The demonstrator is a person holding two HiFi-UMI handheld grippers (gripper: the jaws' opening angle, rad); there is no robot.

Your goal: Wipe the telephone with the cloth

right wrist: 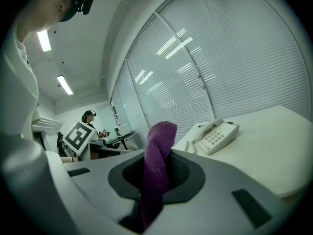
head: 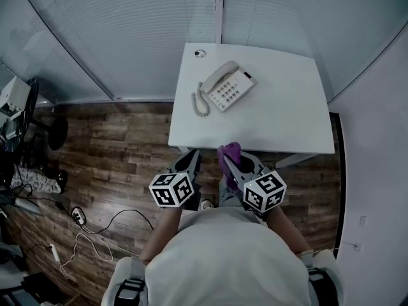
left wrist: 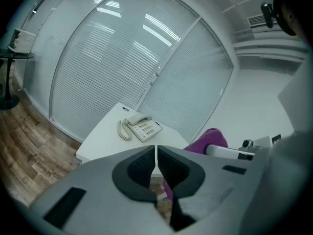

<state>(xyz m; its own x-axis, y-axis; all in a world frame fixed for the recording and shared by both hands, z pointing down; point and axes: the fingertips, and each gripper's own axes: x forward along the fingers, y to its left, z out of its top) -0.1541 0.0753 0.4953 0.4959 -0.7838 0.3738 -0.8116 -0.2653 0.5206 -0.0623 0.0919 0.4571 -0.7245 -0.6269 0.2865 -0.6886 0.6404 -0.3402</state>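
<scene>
On white table (head: 280, 120), telephone (head: 224, 87) lying diagonally, right gripper (head: 234, 164) clamping purple cloth (head: 229, 150), left gripper (head: 190, 159) closed empty

A white rectangular table (head: 280, 120) carries a cream corded desk telephone (head: 226, 87), which sits at an angle on the far left part of the tabletop. The handset (head: 217, 76) rests in its cradle along the telephone's left side, and the keypad (head: 228, 92) lies just to the right of it. A coiled cord (head: 201, 104) lies on the tabletop, touching the telephone's near left corner. Beyond the telephone, near the far left corner, a small round cap (head: 200, 53) is set into the tabletop. Left of the telephone and lower, a dark wood-plank floor (head: 121, 152) bears loose cables (head: 81, 236).
</scene>
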